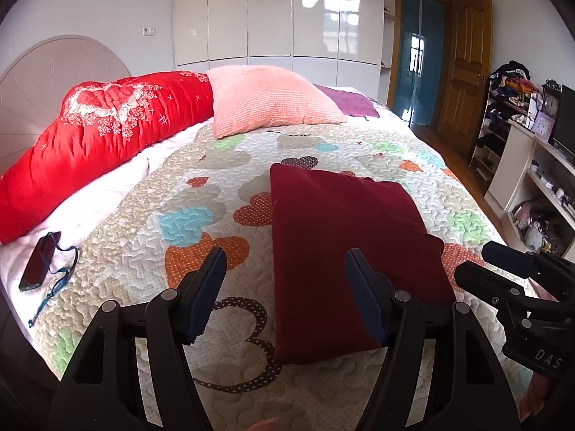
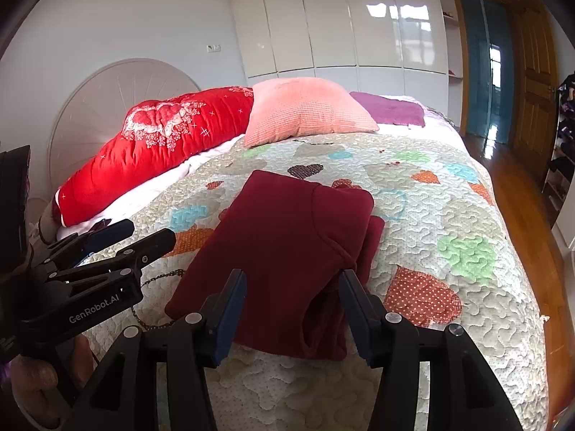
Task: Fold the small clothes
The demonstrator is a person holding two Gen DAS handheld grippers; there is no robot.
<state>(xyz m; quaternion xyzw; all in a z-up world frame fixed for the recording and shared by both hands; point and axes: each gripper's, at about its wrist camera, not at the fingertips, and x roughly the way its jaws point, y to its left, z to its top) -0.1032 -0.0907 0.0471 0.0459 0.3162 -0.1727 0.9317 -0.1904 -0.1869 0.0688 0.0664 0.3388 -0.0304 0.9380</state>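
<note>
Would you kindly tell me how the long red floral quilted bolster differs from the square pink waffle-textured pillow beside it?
The long red floral quilted bolster is a stretched roll along the headboard; the square pink waffle-textured pillow is compact and four-cornered. The bolster is shiny bright red with a white flower print; the pillow is plain, matt pale pink. The bolster rests on white sheet, whereas the pillow's front edge overlaps the heart-patterned quilt. Both lie at the head of the bed, touching end to end.

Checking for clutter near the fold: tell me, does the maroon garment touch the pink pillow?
Apart. The right wrist view shows bare quilt between the maroon garment and the pink pillow.
</note>
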